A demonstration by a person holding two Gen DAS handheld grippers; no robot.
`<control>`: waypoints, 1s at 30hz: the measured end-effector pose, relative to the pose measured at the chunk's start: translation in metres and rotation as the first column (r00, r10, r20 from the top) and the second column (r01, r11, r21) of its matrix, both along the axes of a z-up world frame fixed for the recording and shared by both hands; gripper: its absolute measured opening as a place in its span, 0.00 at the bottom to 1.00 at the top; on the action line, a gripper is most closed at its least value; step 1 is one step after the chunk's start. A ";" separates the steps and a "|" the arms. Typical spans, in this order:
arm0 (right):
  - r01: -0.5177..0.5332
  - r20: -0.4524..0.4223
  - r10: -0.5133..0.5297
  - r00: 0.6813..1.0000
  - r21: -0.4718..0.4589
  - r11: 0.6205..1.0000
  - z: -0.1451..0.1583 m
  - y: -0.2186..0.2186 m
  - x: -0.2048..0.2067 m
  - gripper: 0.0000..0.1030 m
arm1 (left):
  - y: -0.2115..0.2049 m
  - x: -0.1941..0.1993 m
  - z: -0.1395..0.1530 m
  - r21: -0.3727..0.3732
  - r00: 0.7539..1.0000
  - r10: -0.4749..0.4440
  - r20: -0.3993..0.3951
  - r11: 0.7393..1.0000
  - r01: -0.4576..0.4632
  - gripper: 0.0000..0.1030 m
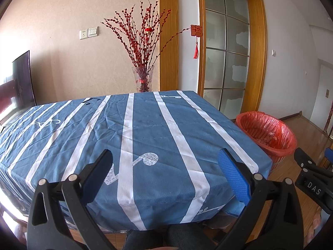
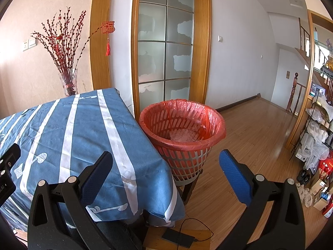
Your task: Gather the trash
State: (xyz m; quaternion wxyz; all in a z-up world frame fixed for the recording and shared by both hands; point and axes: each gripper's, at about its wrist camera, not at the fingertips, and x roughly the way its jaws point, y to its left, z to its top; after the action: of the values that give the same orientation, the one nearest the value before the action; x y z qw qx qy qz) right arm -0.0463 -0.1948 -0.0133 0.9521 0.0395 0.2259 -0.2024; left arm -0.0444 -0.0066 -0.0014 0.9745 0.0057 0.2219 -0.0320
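Readable text and signs

The letters "DAS" are seen in white on the black body of the right claw at the edge of the left wrist view. A red hanging ornament shaped as the character "福" is hung from a branch; the letters "LAI" are partly seen on the left claw.

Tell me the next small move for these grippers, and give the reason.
Probably pause and pan both views to search for leftover trash. The left hand-held gripper and right hand-held gripper are open and hold nothing, the blue striped tablecloth shows no litter, and the red-lined trash basket already holds crumpled pale material.
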 end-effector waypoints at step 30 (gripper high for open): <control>0.001 -0.007 -0.001 1.000 0.006 1.000 -0.008 0.002 -0.003 0.98 | 0.001 -0.001 -0.004 0.001 1.000 -0.004 -0.005 1.000 0.004 0.96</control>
State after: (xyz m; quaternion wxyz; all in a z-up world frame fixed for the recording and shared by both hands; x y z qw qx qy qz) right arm -0.0494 -0.1924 -0.0214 0.9512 0.0420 0.2296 -0.2020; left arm -0.0451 -0.0060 -0.0055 0.9739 0.0067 0.2245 -0.0339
